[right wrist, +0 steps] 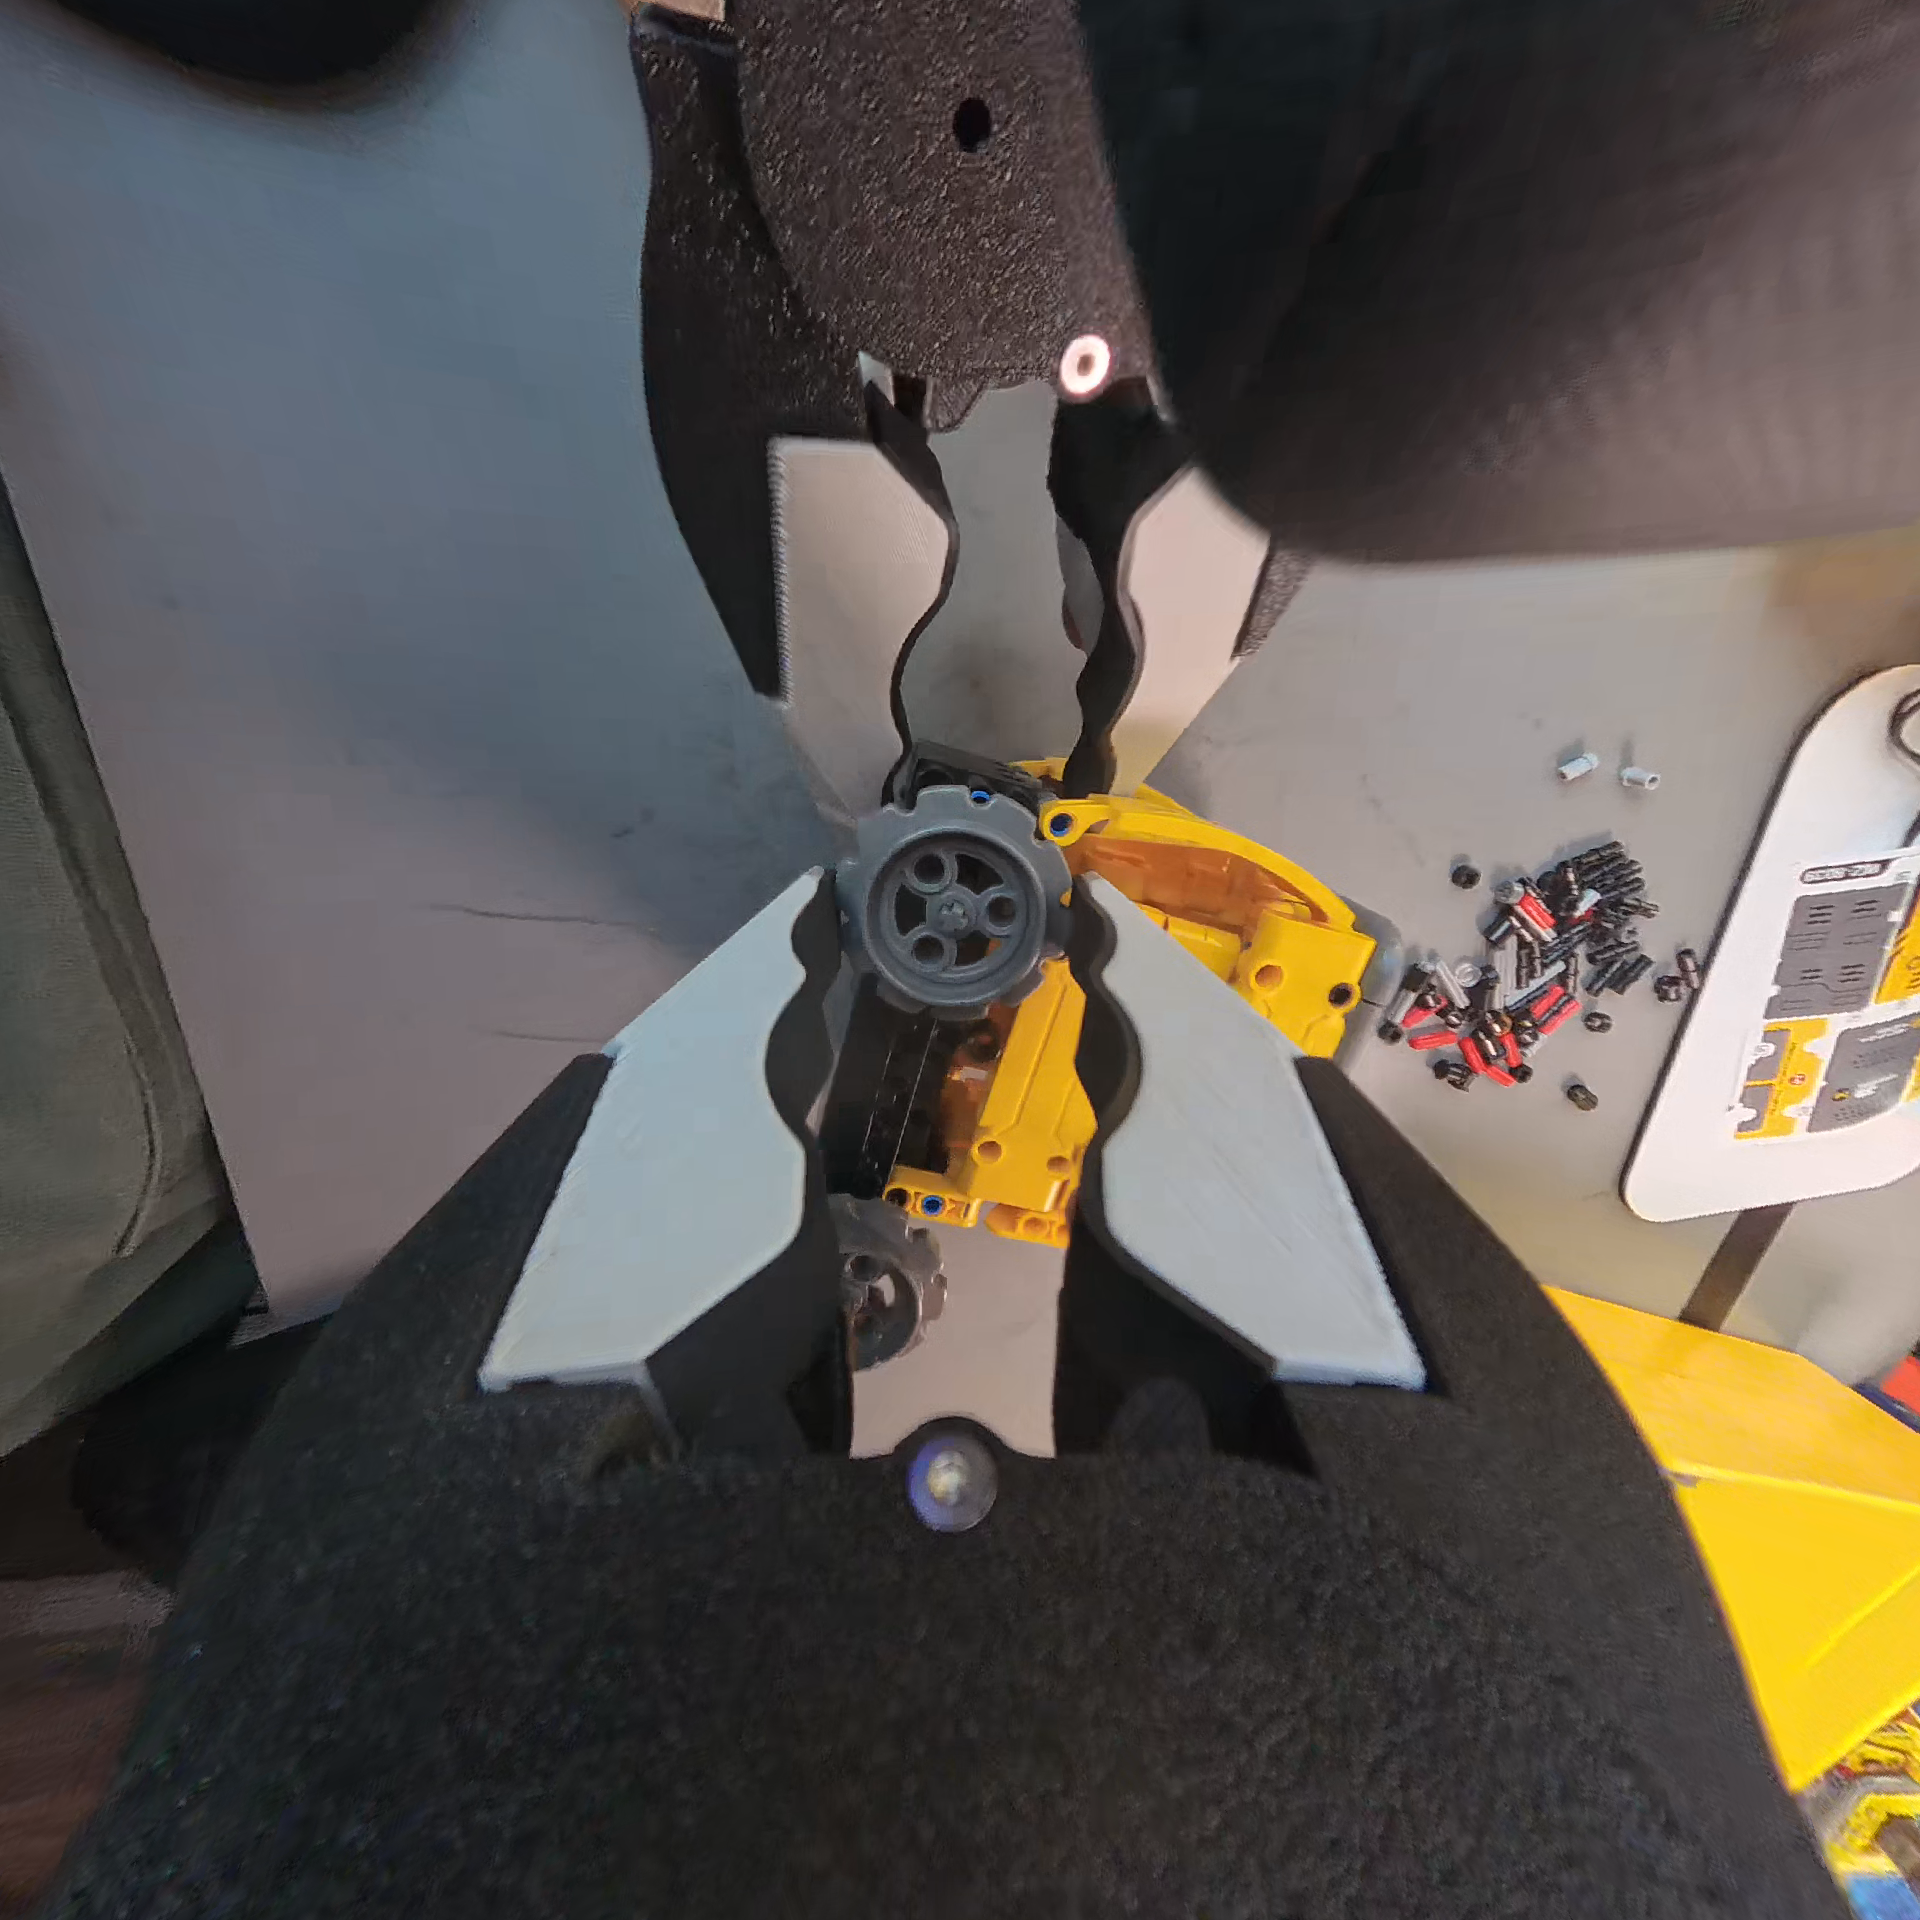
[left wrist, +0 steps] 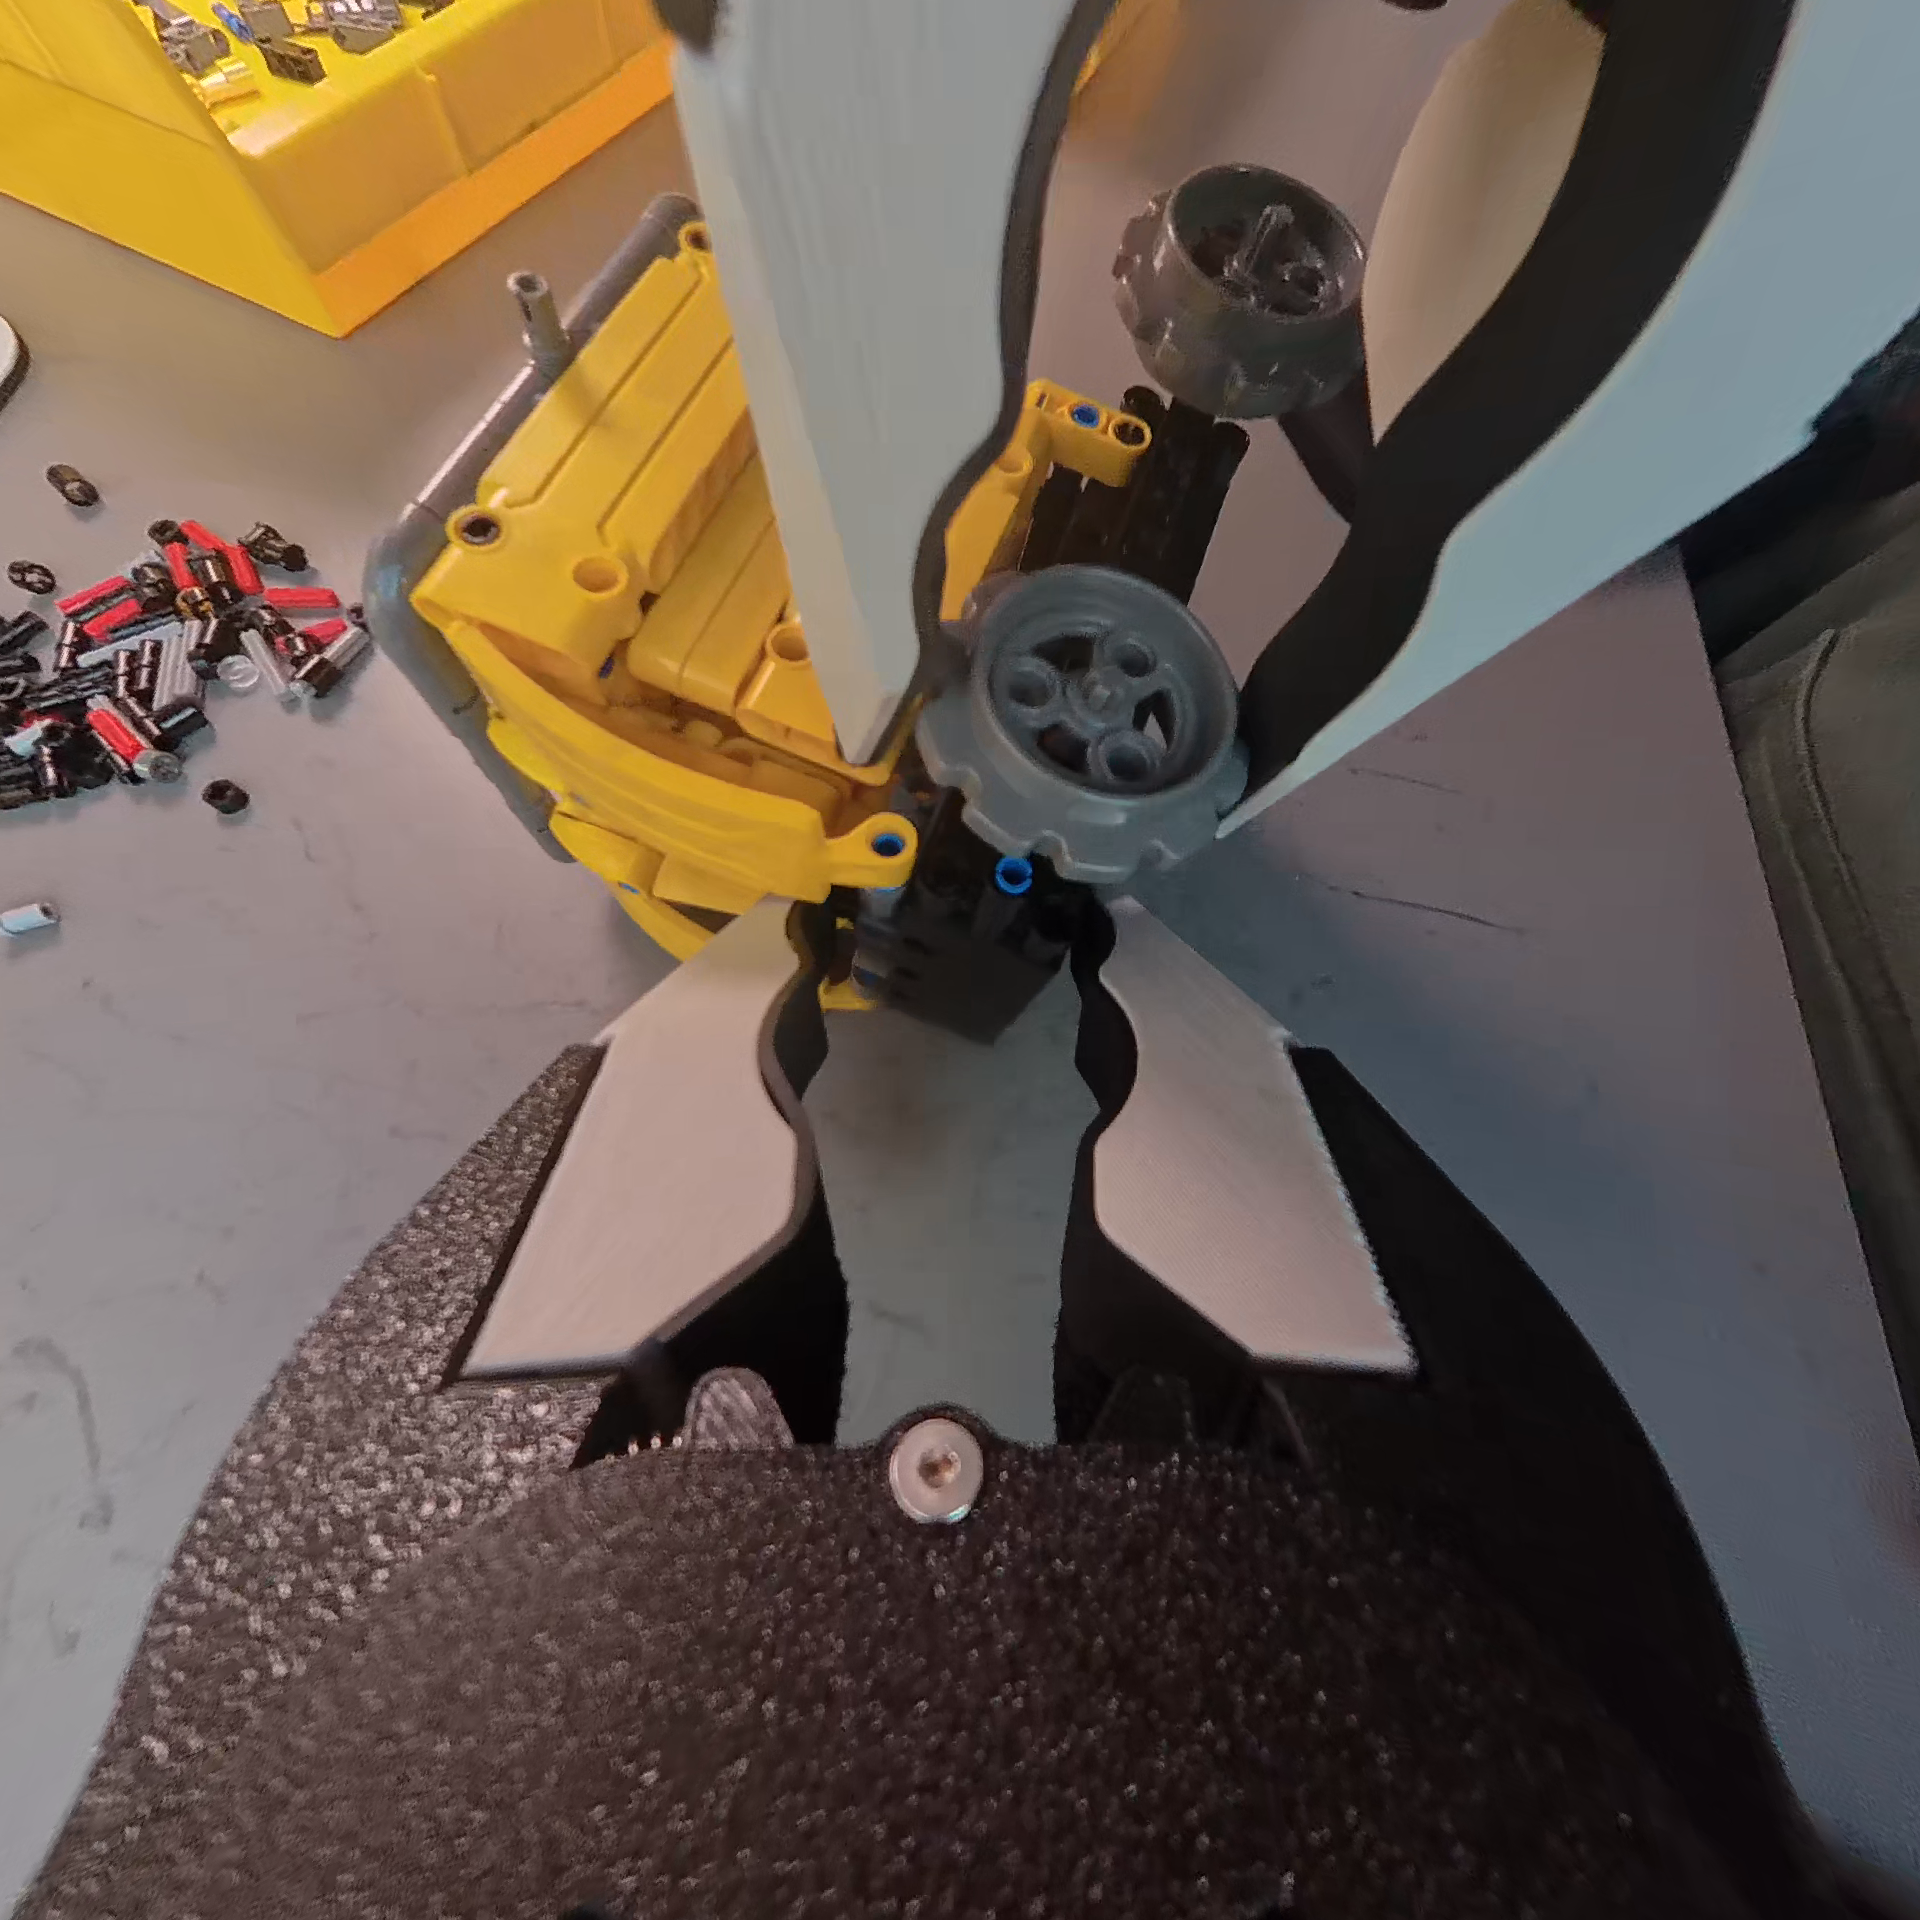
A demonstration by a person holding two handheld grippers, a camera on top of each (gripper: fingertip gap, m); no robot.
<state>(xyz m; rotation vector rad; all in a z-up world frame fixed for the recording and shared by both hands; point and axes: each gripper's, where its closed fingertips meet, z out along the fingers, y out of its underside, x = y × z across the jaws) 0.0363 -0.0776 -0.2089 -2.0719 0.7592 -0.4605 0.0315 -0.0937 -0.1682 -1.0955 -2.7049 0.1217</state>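
Observation:
A yellow and black brick-built vehicle model lies on its side on the grey table. My left gripper is shut on the model's black frame at its near end. My right gripper comes in from above, and its fingers press both sides of a grey toothed wheel on the model's axle. A second grey wheel sits at the model's far end. In the right wrist view, my right gripper clasps the wheel. The left gripper holds the model from the far side.
A pile of small black, red and grey pins lies left of the model and also shows in the right wrist view. A yellow parts box stands at the back left. A white printed sheet lies beyond the pins. The table edge runs close on the right. About 4 cm separates my left fingertips from my right.

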